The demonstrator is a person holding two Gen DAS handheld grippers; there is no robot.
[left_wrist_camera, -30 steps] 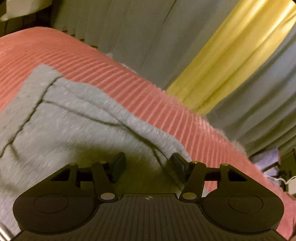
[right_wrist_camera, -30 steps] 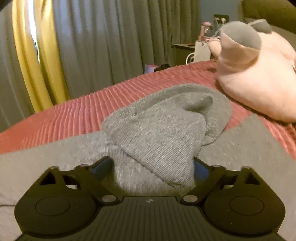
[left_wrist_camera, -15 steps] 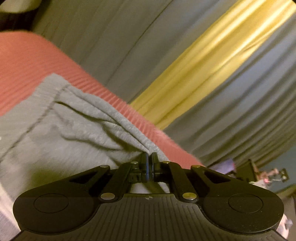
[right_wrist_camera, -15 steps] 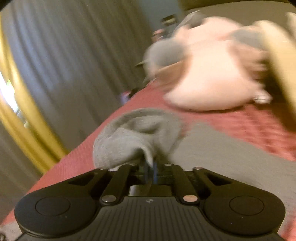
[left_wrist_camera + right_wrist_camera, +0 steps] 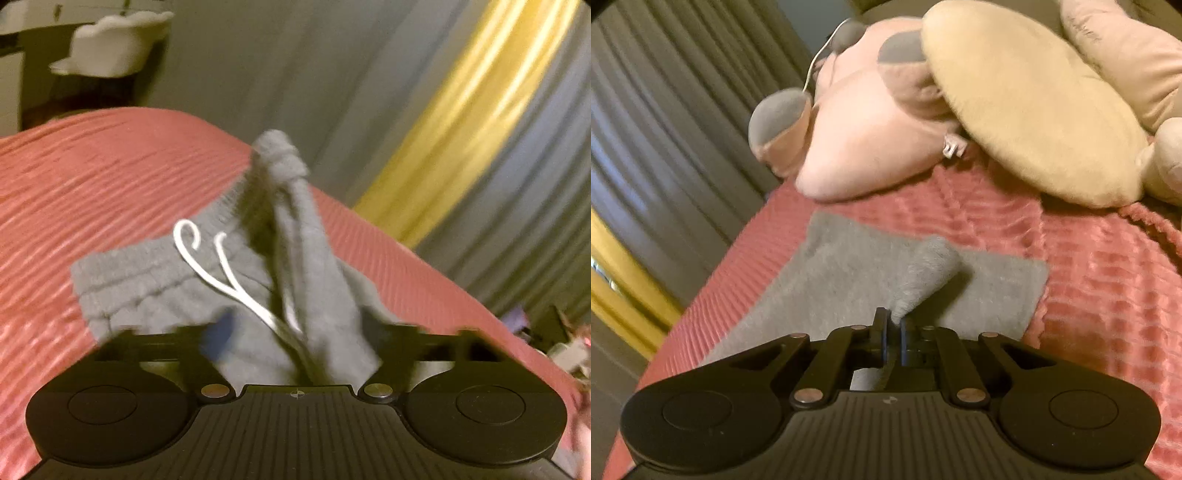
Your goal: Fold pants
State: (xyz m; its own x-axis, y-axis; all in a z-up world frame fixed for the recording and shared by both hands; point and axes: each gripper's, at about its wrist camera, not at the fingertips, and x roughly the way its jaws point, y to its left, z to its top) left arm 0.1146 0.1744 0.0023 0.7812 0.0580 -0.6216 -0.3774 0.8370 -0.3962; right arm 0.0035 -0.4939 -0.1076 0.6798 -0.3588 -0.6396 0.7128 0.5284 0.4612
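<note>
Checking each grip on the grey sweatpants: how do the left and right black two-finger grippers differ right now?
The left gripper stands wide open, fingers spread either side of the grey sweatpants; the right gripper is shut, pinching a raised fold of the same fabric. The left faces the waistband end with its white drawstring; the right faces the flat grey panel on the ribbed pink bedspread. Both are low over the bed.

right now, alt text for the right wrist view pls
The right tongs are shut on a pinched-up fold of grey pants spread on a red ribbed bedspread. Behind lie a pink plush toy and a tan round cushion.
</note>
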